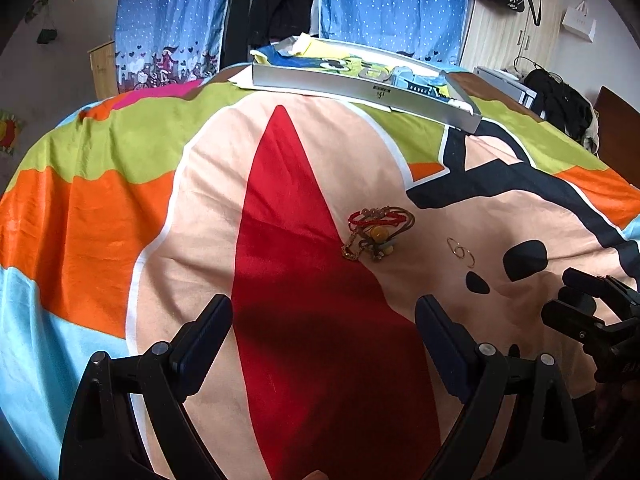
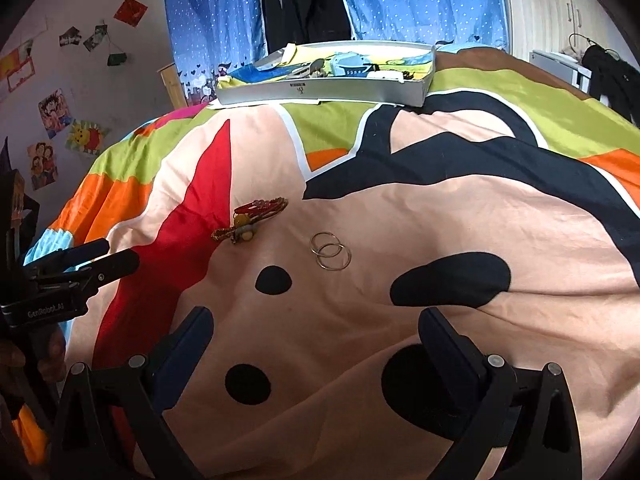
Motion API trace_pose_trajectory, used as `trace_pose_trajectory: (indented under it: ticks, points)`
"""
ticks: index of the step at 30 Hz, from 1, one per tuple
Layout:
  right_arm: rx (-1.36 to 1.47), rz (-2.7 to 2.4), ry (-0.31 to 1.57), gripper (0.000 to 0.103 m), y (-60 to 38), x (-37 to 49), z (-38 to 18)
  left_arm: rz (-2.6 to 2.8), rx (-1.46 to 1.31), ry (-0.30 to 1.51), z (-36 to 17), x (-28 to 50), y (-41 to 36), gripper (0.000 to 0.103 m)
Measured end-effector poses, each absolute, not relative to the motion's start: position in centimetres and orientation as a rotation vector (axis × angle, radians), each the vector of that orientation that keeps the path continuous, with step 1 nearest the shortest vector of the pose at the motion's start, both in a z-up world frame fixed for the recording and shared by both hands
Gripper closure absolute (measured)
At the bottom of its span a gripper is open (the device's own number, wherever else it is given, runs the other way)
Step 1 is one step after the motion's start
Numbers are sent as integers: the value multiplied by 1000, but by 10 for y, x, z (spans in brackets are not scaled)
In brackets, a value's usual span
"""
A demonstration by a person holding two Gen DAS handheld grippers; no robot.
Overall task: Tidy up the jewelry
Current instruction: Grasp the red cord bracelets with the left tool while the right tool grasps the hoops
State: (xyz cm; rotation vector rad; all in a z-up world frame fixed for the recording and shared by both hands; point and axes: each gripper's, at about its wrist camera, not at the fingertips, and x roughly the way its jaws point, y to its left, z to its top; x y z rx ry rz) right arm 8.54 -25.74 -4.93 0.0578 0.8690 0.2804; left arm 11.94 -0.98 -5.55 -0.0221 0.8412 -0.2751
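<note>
Bed with a bright cartoon bedspread [image 2: 460, 216], blue dotted curtains [image 2: 216, 12] behind; tangle of bracelets [image 2: 252, 220] at 11 o'clock of the right gripper [image 2: 316, 332], two hoop earrings [image 2: 330, 255] just beside at 12; grey tray [image 2: 320, 90] at far edge; left gripper [image 1: 324, 316], fingers wide, empty; right likewise spread, holding nothing.

Both cameras sit low over the bed [image 1: 100, 220], each looking forward between its own fingers toward the blue curtain [image 2: 208, 12] at the far side. The left wrist view sits further left, the right wrist view further right. Both share the bracelet pile [image 1: 376, 232], the two hoop rings [image 2: 330, 255] and the far tray [image 1: 360, 86]. Each view catches the other gripper at its edge.
</note>
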Motion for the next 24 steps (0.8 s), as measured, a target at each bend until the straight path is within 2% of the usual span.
trace_pose_trajectory:
  ticks: [12,17,21,22,24]
  points:
    - [95,335,836,0,-268,128,-57,-397,-5,912,-62,177,-9,14]
    - [103,361,837,10,-265,152,-61,-461,45,919,-59,209,-22,14]
    - [86,376,883,29,-260,162,-75,-507,95,916,-62,224,-34,15]
    - [81,375,894,33,-258,163,-79,-517,91,929,-66,230,-35,16]
    - [81,375,912,35,-258,165,-84,-526,69,958,-73,239,-34,27]
